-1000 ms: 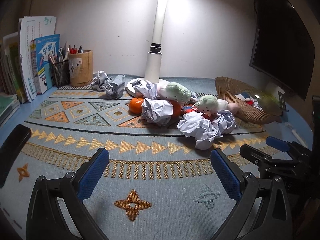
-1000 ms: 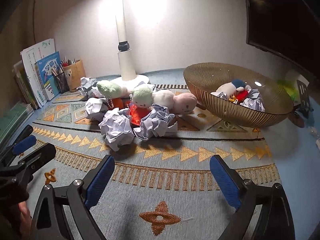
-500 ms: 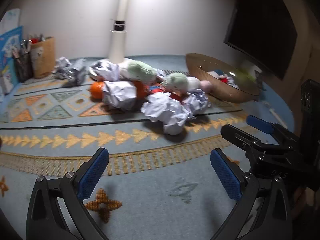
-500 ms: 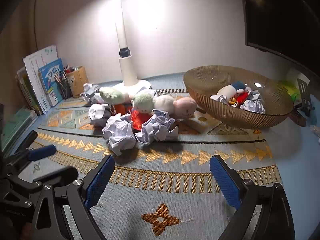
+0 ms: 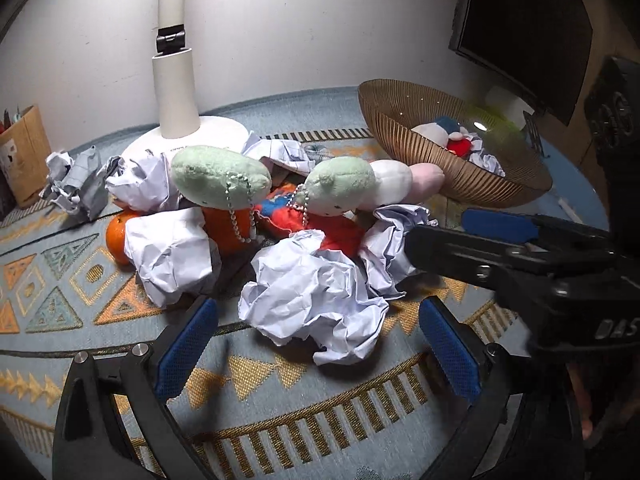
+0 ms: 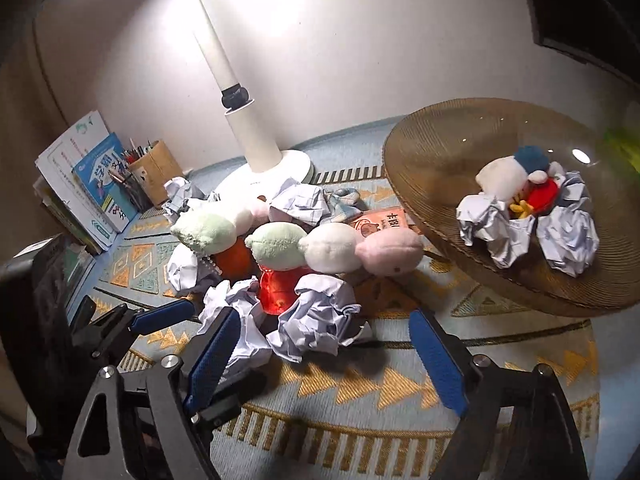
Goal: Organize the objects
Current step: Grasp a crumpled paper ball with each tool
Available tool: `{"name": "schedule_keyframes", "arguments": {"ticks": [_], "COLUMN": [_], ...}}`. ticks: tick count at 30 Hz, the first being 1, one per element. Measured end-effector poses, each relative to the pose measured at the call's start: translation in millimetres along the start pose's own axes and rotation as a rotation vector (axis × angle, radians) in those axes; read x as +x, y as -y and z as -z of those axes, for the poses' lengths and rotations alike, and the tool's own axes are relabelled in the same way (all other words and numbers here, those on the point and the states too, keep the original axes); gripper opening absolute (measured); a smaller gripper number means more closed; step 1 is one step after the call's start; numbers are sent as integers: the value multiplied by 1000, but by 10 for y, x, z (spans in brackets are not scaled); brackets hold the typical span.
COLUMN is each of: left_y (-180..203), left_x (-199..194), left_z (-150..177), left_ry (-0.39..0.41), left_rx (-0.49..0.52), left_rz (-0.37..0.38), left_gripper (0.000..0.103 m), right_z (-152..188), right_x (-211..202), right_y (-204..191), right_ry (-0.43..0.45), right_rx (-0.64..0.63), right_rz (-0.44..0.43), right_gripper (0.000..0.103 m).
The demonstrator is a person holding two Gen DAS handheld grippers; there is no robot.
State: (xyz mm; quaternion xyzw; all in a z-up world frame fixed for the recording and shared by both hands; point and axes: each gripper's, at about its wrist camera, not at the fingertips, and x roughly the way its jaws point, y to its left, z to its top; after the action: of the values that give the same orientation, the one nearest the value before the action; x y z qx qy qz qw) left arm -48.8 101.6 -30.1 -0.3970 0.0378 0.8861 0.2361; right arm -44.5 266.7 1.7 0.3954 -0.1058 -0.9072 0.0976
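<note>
Patterned mat | lamp base behind paper balls (toys piled between)

Bare patterned blue-grey woven mat fills the lower frame of both views, open for passage. Mid-frame, a heap of crumpled white paper balls, plush toys and oranges blocks the way. A ribbed brown bowl stands right, a white lamp post behind the heap.
</note>
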Motion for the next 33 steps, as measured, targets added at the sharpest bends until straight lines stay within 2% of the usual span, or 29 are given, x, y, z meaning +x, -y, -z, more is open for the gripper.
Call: {"name": "schedule_keyframes", "arguments": {"ticks": [2,4,5,6,8,10,16,18,21,23,25,27,29,30,31,33], "left_y": [-36,-62,-60,-53,-34,7,25,48,27,-15,-55,-28,36,70,93,107], "left_x": [-7,25,51,73,64,6,-505,-719,-882,-887,-846,-828,-864,-856,-838,-811], "left_z": [-27,-45,-47,-41,-32,-17,218,351,542,630,698,734,754,764,763,760], "left_ry": [10,1,-13,-23,-18,7,76,109,119,120,118,113,145,139,128,113], "left_rx": [-6,-1,8,16,27,40,-1,-3,-29,-54,-78,-63,-34,-17,-5,3], "left_rz": [-9,-9,1,11,22,27,56,36,-8,-53,-75,-135,-150,-169,-180,-188], "left_gripper": [100,94,79,69,63,56,55,56,56,56,56,55,56,56,56,56], "right_z": [-15,5,25,32,32,59,313,451,667,790,879,963,980,983,991,997], "right_x": [155,271,303,317,248,173,-425,-644,-735,-688,-607,-555,-539,-535,-526,-505], "right_y": [24,60,73,78,56,21,-36,-62,-110,-143,-162,-179,-223,-232,-234,-249], "right_ry": [-23,-39,-40,-47,-19,-1,74,87,41,4,-40,-60,-63,-60,-59,-68], "right_rx": [20,44,51,49,34,15,25,19,-20,-56,-75,-99,-120,-126,-127,-135], "right_rz": [-8,-43,-61,-52,-79,-69,-94,-109,-93,-78,-101,-101,-81,-81,-77,-68], "right_gripper": [74,59,56,51,49,48,48,48,49,49,49,49,56,71,77,77]}}
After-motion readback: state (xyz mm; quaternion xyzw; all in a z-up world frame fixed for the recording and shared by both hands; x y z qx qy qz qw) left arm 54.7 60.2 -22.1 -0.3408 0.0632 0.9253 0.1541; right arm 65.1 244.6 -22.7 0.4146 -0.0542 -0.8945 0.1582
